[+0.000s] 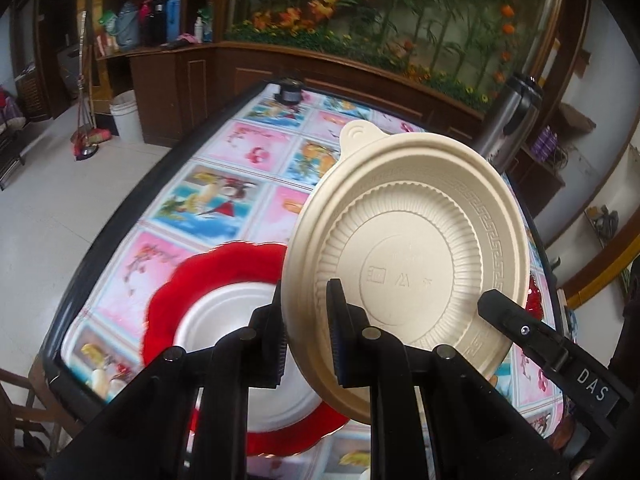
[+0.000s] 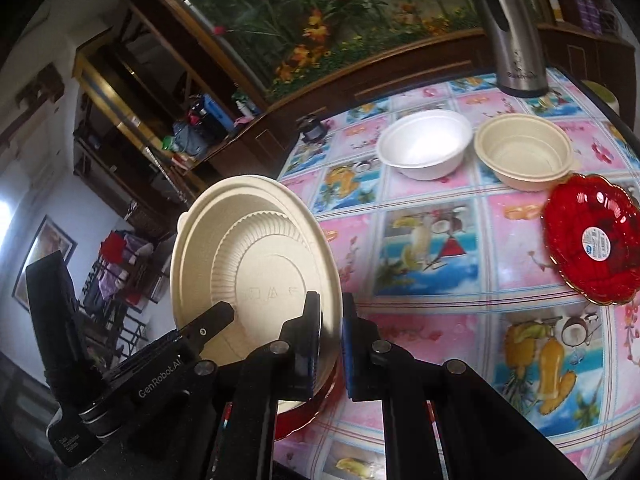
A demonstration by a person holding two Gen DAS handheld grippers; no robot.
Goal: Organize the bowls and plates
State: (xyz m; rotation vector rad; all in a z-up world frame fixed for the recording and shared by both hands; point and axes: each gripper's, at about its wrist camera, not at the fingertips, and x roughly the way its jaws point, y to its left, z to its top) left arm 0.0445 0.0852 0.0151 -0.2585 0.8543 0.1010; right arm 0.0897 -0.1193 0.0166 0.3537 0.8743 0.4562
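Fingers on both grippers are clamping the same beige lid [image 1: 404, 240], one on each side of its rim: left gripper [image 1: 308, 344] is pinching the near-left edge, right gripper [image 2: 332, 348] is pinching the opposite edge, pads pressing on the plastic in both views. Lid is being held tilted up off the table [image 2: 440, 320], underside ribbing and embossed marks facing the left camera; the two-sided grip is probably keeping the thin, floppy disc steady while it is being carried. Likely it is heading for the beige bowl [image 2: 524, 156], which looks like its match. Left view is showing a red scalloped plate [image 1: 224, 276] with a white plate [image 1: 224, 320] nested on it directly under the lid, plus the right gripper's finger reaching in from the right. Right view is showing what the lid hides from the left: the beige bowl, a white bowl [image 2: 424, 148] just beside it, a second red plate [image 2: 592, 240] near them, and a steel thermos [image 2: 516, 44] at the far edge. Only a sliver of the red plate is showing there.
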